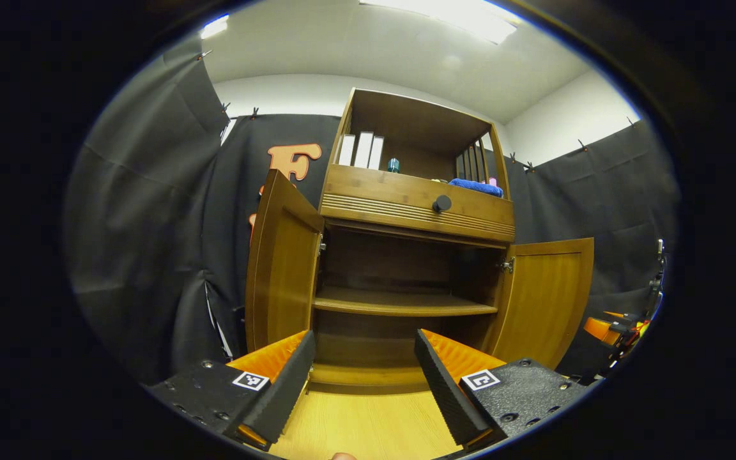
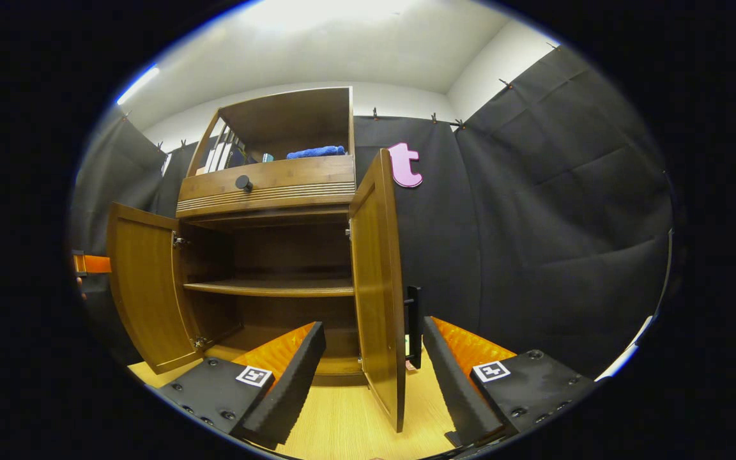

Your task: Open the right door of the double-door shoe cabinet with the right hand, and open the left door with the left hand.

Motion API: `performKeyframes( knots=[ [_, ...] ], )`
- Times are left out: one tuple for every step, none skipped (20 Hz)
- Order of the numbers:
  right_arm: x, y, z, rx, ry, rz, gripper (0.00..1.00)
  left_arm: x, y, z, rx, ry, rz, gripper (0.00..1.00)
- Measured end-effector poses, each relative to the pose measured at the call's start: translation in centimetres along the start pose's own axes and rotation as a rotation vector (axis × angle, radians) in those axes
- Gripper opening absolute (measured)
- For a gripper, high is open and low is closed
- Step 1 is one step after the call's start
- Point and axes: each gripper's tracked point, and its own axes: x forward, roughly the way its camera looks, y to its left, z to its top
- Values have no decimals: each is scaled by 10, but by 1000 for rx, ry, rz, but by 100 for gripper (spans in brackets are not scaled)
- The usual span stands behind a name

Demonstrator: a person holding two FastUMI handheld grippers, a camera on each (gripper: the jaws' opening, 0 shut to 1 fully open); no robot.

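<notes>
Both doors stand open. Your right gripper [image 2: 368, 377], fingers apart, straddles the right door [image 2: 377, 281]; moving sideways could knock it. Left gripper [image 1: 363, 383] is apart, empty.

— What is the shoe cabinet [image 1: 406, 255] standing on?

— A pale wood-grain floor [image 1: 368, 428], and its base sits straight on the boards.

— Anything on the shelves?

— The middle shelf [image 1: 400, 305] inside is bare. In the top shelf [image 2: 278, 137], a folded blue cloth [image 1: 478, 187] lies at one end, upright white books [image 1: 361, 149] stand at the other, and a small teal object [image 1: 393, 165] sits between them.
</notes>
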Motion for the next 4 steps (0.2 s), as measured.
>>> performKeyframes(
  knots=[
    [0,0,0,0,0,0,93,1,1,1,1,-1,1,96],
    [0,0,0,1,-1,0,93,1,1,2,1,-2,2,94],
    [0,-1,0,1,-2,0,93,1,0,2,0,-3,2,94],
    [0,-1,0,2,-2,-1,93,0,0,1,-1,-3,0,94]
  ],
)
